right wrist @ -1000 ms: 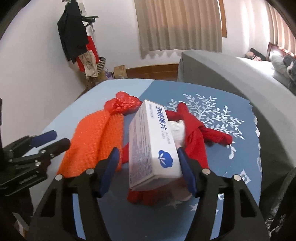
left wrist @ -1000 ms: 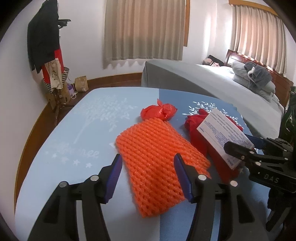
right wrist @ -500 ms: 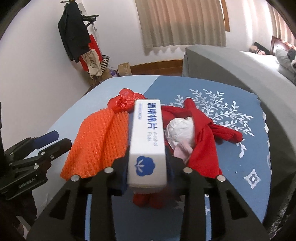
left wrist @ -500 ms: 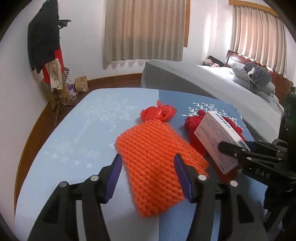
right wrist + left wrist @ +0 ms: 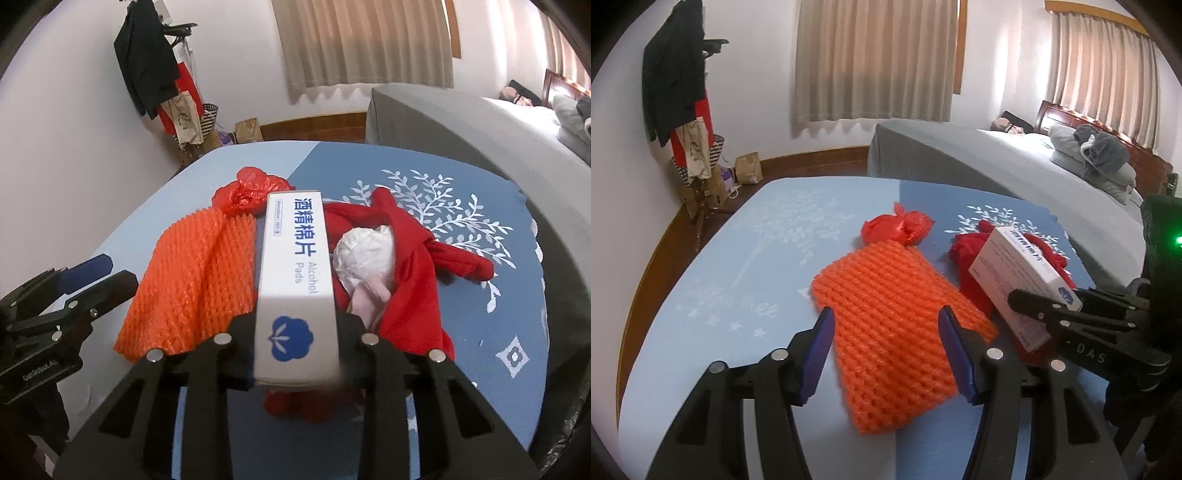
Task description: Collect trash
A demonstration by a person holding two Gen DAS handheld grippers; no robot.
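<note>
At the near left, our left gripper (image 5: 884, 347) hangs spread wide over the near end of the orange foam net (image 5: 886, 325), touching nothing. Beyond the net's far end lies a knotted red plastic bag (image 5: 895, 229) on the blue tablecloth (image 5: 738, 258). To the right, our right gripper (image 5: 295, 332) has just been closing and now pinches the white alcohol pad box (image 5: 295, 273) by its near end, the box lying over an open red bag (image 5: 413, 280) that holds a wad of white paper (image 5: 364, 254). We judge we are in the grasping step for the box. Next we should lower it into the red bag's opening and let go, without pushing the paper wad out.
</note>
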